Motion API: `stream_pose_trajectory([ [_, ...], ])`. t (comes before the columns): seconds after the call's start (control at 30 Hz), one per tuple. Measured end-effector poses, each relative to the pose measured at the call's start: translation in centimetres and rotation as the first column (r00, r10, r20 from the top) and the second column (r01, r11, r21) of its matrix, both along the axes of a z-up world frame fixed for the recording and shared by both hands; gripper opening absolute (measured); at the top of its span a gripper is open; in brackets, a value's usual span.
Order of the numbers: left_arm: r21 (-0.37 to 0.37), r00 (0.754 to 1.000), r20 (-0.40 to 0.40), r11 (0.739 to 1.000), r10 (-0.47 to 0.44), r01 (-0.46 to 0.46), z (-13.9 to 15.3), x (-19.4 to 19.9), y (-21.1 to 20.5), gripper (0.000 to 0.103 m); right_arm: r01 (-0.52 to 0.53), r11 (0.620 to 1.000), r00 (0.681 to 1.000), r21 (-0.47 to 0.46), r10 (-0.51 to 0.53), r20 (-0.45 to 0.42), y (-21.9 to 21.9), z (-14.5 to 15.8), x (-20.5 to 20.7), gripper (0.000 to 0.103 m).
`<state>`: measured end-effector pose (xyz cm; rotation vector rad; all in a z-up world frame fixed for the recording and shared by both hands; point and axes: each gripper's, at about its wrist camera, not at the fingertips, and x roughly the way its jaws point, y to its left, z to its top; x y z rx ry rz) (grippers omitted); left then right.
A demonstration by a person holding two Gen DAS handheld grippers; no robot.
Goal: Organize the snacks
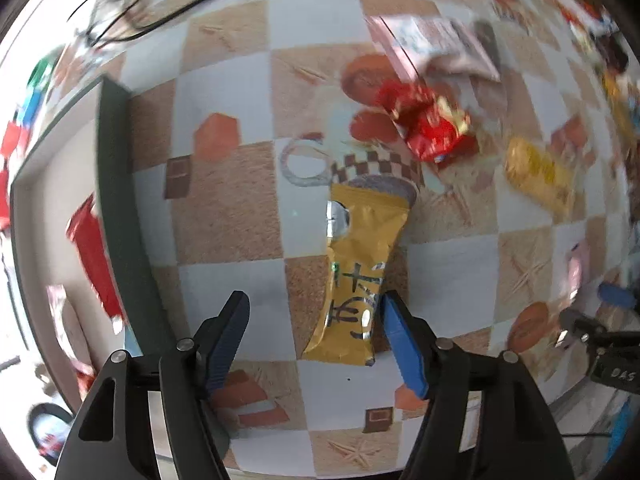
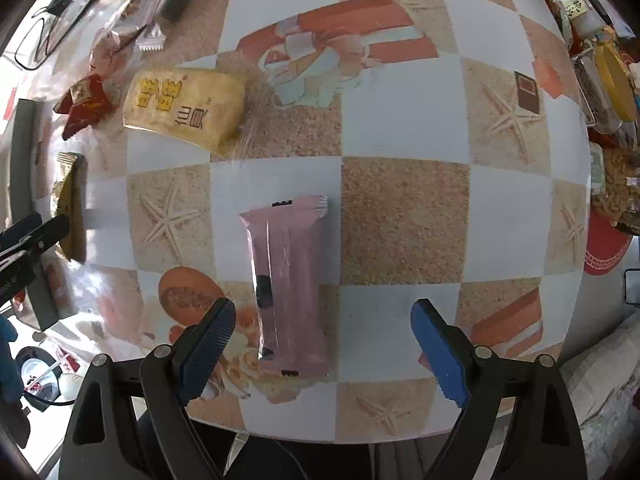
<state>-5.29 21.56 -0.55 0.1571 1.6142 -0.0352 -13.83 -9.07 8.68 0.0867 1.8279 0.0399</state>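
Note:
In the left wrist view a yellow snack packet (image 1: 356,276) lies on the checkered tablecloth. My left gripper (image 1: 314,310) is open, and the packet's near end lies between the fingertips, close to the right one. A red packet (image 1: 428,124) and a yellow rice-cracker bag (image 1: 538,172) lie beyond. In the right wrist view a pink snack packet (image 2: 286,284) lies lengthwise between the fingers of my open right gripper (image 2: 324,318). The rice-cracker bag (image 2: 186,106) and red packet (image 2: 84,104) lie far left.
A dark-rimmed tray (image 1: 116,208) at the left holds red packets (image 1: 94,256). Clear-wrapped snacks (image 1: 436,44) lie at the back. Jars and bags of snacks (image 2: 604,92) crowd the right table edge. The near table edge (image 2: 320,438) is close below the right gripper. The left gripper shows at the left (image 2: 28,236).

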Motion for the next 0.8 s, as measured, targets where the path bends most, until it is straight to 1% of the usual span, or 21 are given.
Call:
stream_pose_trajectory([
  [0.03, 0.004, 1.000, 0.011, 1.000, -0.014, 0.014, -0.1, 0.4, -0.2, 0.075, -0.011, 1.000, 1.000, -0.009, 0.011, -0.001, 2.1, -1.0, -0.3, 0.090],
  [0.07, 0.001, 1.000, 0.022, 1.000, -0.014, 0.014, -0.1, 0.4, -1.4, 0.077, -0.027, 0.999, 1.000, -0.016, 0.027, -0.001, 2.6, -1.3, -0.2, 0.090],
  [0.1, -0.003, 1.000, 0.022, 1.000, -0.015, 0.015, -0.1, 0.6, -1.7, 0.078, -0.044, 0.999, 0.999, -0.023, 0.044, -0.002, 3.1, -1.4, -0.3, 0.090],
  [0.13, -0.006, 1.000, 0.024, 1.000, -0.010, 0.011, -0.2, 0.7, -2.0, 0.080, -0.063, 0.997, 0.998, -0.039, 0.063, -0.004, 3.5, -1.6, -0.3, 0.095],
  [0.17, -0.008, 1.000, 0.025, 1.000, -0.009, 0.009, -0.2, 0.8, -2.4, 0.082, -0.072, 0.996, 0.997, -0.044, 0.072, -0.001, 3.8, -1.6, -0.2, 0.096],
  [0.2, -0.012, 1.000, 0.028, 1.000, -0.008, 0.009, -0.3, 0.9, -2.4, 0.083, -0.073, 0.996, 0.997, -0.042, 0.073, -0.002, 4.3, -1.9, -0.4, 0.099],
  [0.23, -0.008, 1.000, 0.029, 1.000, -0.009, 0.010, 0.0, 0.5, -3.1, 0.086, -0.071, 0.997, 0.997, -0.042, 0.071, -0.004, 4.4, -2.1, -0.4, 0.102],
  [0.27, -0.001, 0.999, 0.032, 1.000, -0.012, 0.012, -0.1, 0.5, -3.1, 0.089, -0.071, 0.996, 0.997, -0.045, 0.071, -0.006, 4.5, -2.2, -0.2, 0.102],
  [0.3, 0.004, 0.999, 0.033, 1.000, -0.013, 0.012, -0.1, 0.4, -3.2, 0.090, -0.068, 0.997, 0.998, -0.047, 0.068, -0.004, 5.4, -1.7, 0.8, 0.102],
  [0.33, 0.001, 0.999, 0.033, 1.000, -0.010, 0.010, -0.1, 0.2, -3.1, 0.092, -0.066, 0.997, 0.998, -0.047, 0.066, -0.005, 5.6, -1.9, 1.0, 0.102],
  [0.37, -0.005, 1.000, 0.029, 1.000, -0.006, 0.006, -0.6, -0.1, -3.5, 0.092, -0.067, 0.997, 0.998, -0.046, 0.067, -0.005, 5.6, -2.3, 1.1, 0.102],
  [0.43, -0.012, 1.000, 0.028, 1.000, -0.004, 0.004, -0.8, -0.3, -3.3, 0.092, -0.067, 0.997, 0.998, -0.041, 0.067, -0.004, 5.9, -2.2, 1.1, 0.103],
  [0.47, -0.012, 1.000, 0.030, 1.000, -0.006, 0.006, -1.0, -0.5, -2.8, 0.092, -0.069, 0.997, 0.998, -0.037, 0.069, -0.005, 6.1, -3.0, 0.9, 0.103],
  [0.57, -0.007, 0.999, 0.035, 1.000, -0.015, 0.015, -1.5, -0.7, -3.3, 0.092, -0.069, 0.997, 0.998, -0.035, 0.068, -0.011, 6.2, -3.2, 0.9, 0.103],
  [0.67, -0.009, 0.999, 0.038, 1.000, -0.024, 0.024, -1.7, -0.8, -3.8, 0.092, -0.068, 0.997, 0.998, -0.035, 0.067, -0.016, 5.7, -2.7, 1.1, 0.103],
  [0.77, -0.009, 0.999, 0.038, 1.000, -0.022, 0.023, -0.6, -1.2, -3.9, 0.092, -0.068, 0.997, 0.998, -0.035, 0.067, -0.015, 5.7, -2.7, 1.2, 0.103],
  [0.8, -0.011, 0.999, 0.037, 1.000, -0.021, 0.021, -0.8, -1.2, -3.9, 0.092, -0.067, 0.997, 0.998, -0.035, 0.066, -0.015, 5.8, -2.7, 1.2, 0.103],
])
